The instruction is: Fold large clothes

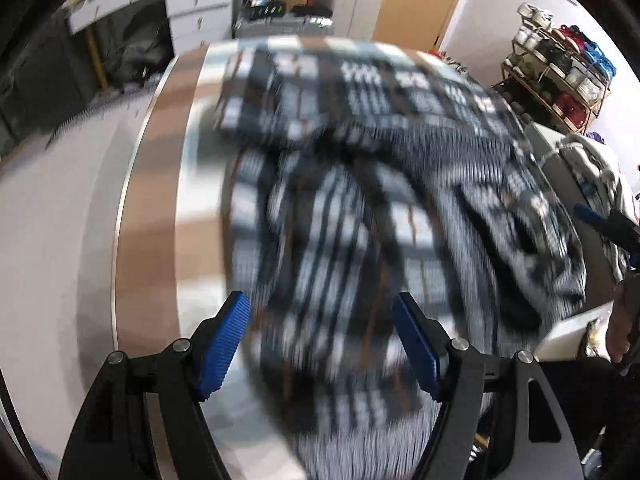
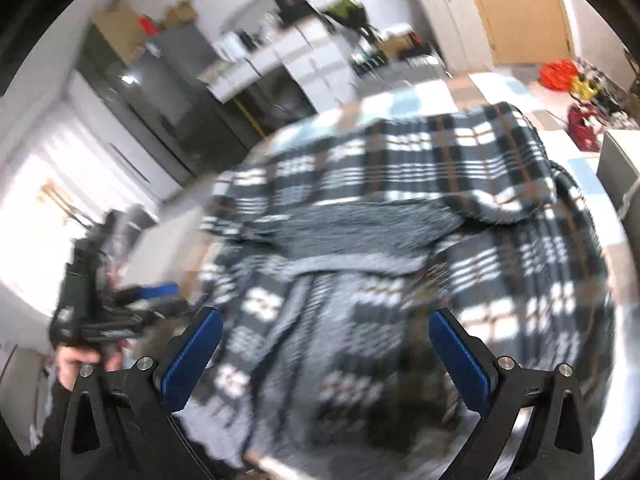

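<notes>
A large dark plaid garment (image 1: 360,184) with white and brown stripes lies crumpled on the checked table (image 1: 160,200). Both views are motion-blurred. My left gripper (image 1: 320,340) is open above the garment's near part, nothing between its blue pads (image 1: 224,344). My right gripper (image 2: 326,356) is open over the garment (image 2: 400,216), nothing between its pads (image 2: 460,356). The left gripper also shows in the right wrist view (image 2: 152,292) at the left, beside the garment's edge. The right gripper's blue tip shows in the left wrist view (image 1: 592,216) at the far right.
The table edge (image 1: 128,220) curves along the left, with floor beyond. A shoe rack (image 1: 560,68) stands at the back right. White drawers (image 1: 192,4) and dark cabinets (image 2: 152,92) line the far wall. A pale box (image 2: 616,164) sits at the table's right.
</notes>
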A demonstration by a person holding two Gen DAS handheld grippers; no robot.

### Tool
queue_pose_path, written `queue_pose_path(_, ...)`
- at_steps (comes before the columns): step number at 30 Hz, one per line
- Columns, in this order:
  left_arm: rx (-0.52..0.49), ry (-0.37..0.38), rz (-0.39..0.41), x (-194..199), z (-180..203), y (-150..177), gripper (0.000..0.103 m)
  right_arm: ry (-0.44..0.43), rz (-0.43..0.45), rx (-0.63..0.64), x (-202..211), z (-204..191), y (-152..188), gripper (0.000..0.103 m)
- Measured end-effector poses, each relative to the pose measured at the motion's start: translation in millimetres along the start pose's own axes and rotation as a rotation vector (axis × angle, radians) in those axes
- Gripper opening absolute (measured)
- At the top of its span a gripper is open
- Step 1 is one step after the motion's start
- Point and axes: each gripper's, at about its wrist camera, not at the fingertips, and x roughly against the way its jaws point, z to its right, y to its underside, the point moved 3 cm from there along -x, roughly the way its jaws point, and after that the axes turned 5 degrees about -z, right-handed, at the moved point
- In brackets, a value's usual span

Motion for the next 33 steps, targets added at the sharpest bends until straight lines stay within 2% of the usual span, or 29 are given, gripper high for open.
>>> queue_pose_path(3, 0.053, 0.034, -0.067, -5.4, -7.7, 24.2, 0.070, -0.044, 0.057, 0.014, 5.2, -14.8, 13.4, 0.103)
queue_pose_path(6, 0.122, 0.150, -0.117, -10.0, -11.4, 43.3, 0.070, -0.086, 0.084, 0.020, 8.4, -12.4, 13.4, 0.103)
queue_pose_path(7, 0.152, 0.187, -0.131, -11.2, -12.7, 47.6, 0.070, -0.086, 0.085, 0.006, 1.8, -5.9, 3.9, 0.103)
queue_pose_path(11, 0.219, 0.312, -0.138, -8.1, -11.9, 51.8, 0.070, -0.100, 0.059, -0.022, -8.5, 5.2, 1.3, 0.103)
queue_pose_path(13, 0.236, 0.337, -0.144, -9.5, -9.9, 51.8, 0.070, -0.094, 0.059, -0.020, -8.5, 6.7, 1.3, 0.103)
queue_pose_path(17, 0.237, 0.290, -0.164, -15.0, -1.6, 53.4, 0.070, -0.097, 0.052, -0.034, -10.2, 10.6, 3.5, 0.103)
queue_pose_path(20, 0.190, 0.259, -0.164, -12.9, 3.6, 59.0, 0.070, -0.098, 0.050, -0.039, -10.4, 11.2, 5.0, 0.103)
queue_pose_path(26, 0.094, 0.061, -0.114, -12.6, 14.3, 61.9, 0.070, -0.097, 0.033, -0.035, -16.6, 9.9, 5.5, 0.103)
queue_pose_path(33, 0.007, -0.010, -0.150, -28.2, 30.2, 65.0, 0.071, -0.081, 0.015, -0.022, -22.8, 6.6, 7.1, 0.103)
